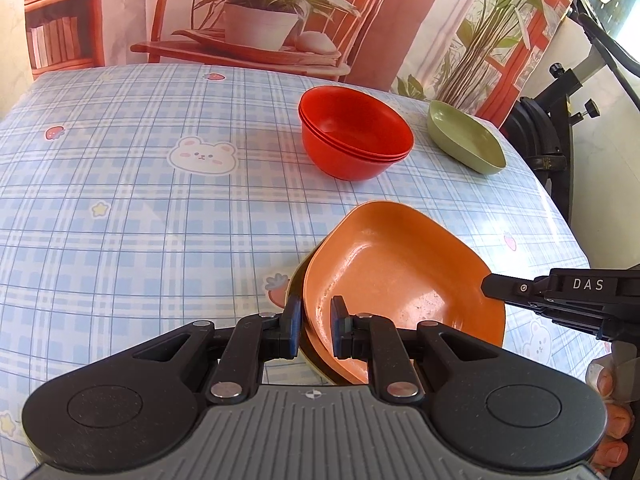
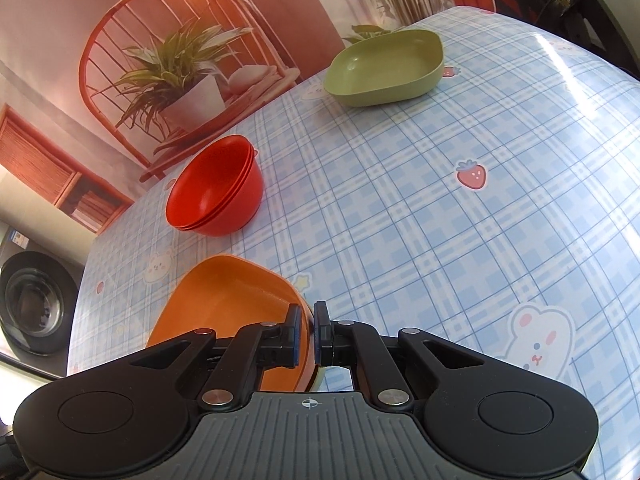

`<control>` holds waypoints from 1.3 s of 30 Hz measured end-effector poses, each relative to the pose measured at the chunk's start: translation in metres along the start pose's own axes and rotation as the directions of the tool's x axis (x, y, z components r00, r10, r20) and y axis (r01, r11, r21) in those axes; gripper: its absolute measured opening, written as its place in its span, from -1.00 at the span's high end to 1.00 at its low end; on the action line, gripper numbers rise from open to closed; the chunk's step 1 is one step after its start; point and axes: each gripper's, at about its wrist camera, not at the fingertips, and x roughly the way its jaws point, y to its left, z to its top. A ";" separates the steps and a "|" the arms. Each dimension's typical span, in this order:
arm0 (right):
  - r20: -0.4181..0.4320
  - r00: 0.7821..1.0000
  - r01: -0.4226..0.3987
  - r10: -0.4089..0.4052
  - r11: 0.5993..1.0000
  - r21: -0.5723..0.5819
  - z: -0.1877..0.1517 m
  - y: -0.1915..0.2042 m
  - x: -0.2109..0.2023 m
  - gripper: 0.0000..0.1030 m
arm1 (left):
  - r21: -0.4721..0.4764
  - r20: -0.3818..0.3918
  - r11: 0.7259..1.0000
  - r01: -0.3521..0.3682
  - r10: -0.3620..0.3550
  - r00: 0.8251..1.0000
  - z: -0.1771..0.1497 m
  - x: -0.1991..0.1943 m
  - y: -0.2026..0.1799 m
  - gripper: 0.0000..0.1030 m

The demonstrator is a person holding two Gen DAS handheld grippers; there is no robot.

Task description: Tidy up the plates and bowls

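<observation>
Both hand-held grippers clamp opposite rims of the orange plate point(image 1: 404, 280): the left hand-held gripper point(image 1: 316, 320) and the right hand-held gripper point(image 2: 308, 330). It sits tilted on a darker dish on the bench point(image 1: 140, 220). Stacking seems underway; next, settle it flat, then fetch the green plate point(image 2: 384, 66) beyond the nested red bowls point(image 1: 356, 132).

We look down our left gripper point(image 1: 316, 326): a grey ribbed base plate with a small crosshair mark at its front edge; two rounded black lobes either side, each with a shallow circular recess; black linkage arms run forward, pinned with silver round rivets; the fingers end in blue-edged pads point(image 1: 295, 320). Our right gripper point(image 2: 307, 336) is built the same; seen from outside, its black finger carries a screw head and white letters "DAS"; behind it, fingertips of our hand point(image 1: 612, 412) show.
</observation>
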 end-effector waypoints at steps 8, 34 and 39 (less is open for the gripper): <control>-0.006 1.000 0.001 -0.001 1.000 -0.013 -0.002 0.001 0.005 0.88 | 0.037 0.025 0.999 -0.021 0.020 0.999 0.000 -0.002 -0.002 0.69; -0.014 1.000 0.009 -0.010 0.999 -0.040 -0.002 0.002 0.004 0.89 | 0.071 0.014 0.997 -0.033 0.032 0.999 0.002 0.000 0.001 0.64; -0.009 1.000 0.012 -0.013 0.999 -0.051 -0.002 0.003 0.001 0.85 | 0.070 0.020 0.997 -0.029 0.028 0.999 0.002 -0.001 0.002 0.64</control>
